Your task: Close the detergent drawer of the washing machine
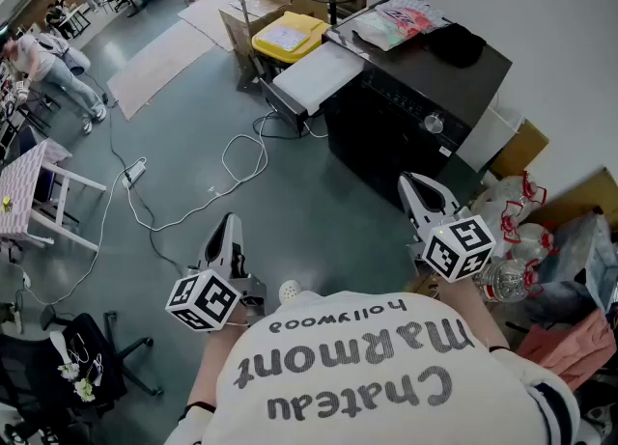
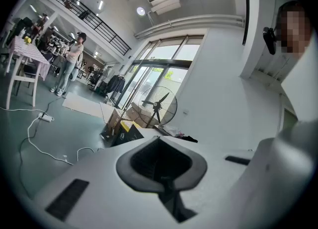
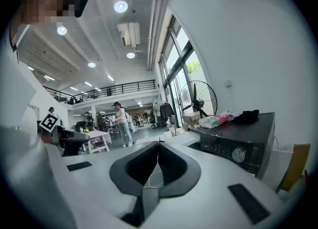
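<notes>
Evidently the detergent drawer juts out white from the black washing machine, its contents not visible; the closing push has not begun. Both the left tongs and right tongs are pressed together, empty, well short of it. Next: reach forward and push squarely on its front face until flush.

Cream shirt, grey lettering; white left gripper and right gripper, black-and-white marker cubes.
</notes>
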Available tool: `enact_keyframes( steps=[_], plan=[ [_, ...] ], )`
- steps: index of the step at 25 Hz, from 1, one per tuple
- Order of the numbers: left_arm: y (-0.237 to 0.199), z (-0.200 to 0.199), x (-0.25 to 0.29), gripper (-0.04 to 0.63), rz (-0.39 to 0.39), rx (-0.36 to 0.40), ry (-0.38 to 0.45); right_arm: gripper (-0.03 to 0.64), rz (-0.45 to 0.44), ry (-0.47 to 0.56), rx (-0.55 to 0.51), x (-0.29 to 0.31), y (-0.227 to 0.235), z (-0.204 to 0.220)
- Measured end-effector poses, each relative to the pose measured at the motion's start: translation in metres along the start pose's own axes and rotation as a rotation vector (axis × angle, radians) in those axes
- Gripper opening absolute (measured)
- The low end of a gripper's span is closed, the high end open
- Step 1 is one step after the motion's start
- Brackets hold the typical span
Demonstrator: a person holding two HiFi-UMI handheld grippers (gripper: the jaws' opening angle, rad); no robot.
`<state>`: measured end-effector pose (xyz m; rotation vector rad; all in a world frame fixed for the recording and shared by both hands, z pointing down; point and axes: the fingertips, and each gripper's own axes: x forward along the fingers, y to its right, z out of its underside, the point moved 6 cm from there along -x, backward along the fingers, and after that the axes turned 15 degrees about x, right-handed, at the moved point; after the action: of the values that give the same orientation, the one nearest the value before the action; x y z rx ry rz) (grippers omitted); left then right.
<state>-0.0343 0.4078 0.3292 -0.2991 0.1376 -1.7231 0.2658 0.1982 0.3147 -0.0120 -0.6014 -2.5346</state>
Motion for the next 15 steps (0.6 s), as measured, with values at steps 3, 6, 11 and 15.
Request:
enact_keyframes(
  steps=[3, 6, 11, 15],
  plan=[
    [0.003, 0.003, 0.000, 0.009, 0.009, -0.007, -0.002, 0.029, 0.004, 0.004, -0.001, -0.003, 0.001, 0.000],
    [0.006, 0.006, -0.001, 0.009, 0.010, -0.011, -0.001, 0.029, 0.004, 0.006, 0.002, -0.008, 0.003, 0.002],
    [0.007, 0.011, -0.004, 0.009, 0.006, -0.010, -0.012, 0.029, 0.006, 0.003, 0.011, -0.014, 0.007, 0.009],
    [0.000, 0.019, -0.002, 0.009, -0.001, -0.023, -0.049, 0.029, 0.003, -0.011, 0.040, -0.014, 0.008, 0.016]
  ],
)
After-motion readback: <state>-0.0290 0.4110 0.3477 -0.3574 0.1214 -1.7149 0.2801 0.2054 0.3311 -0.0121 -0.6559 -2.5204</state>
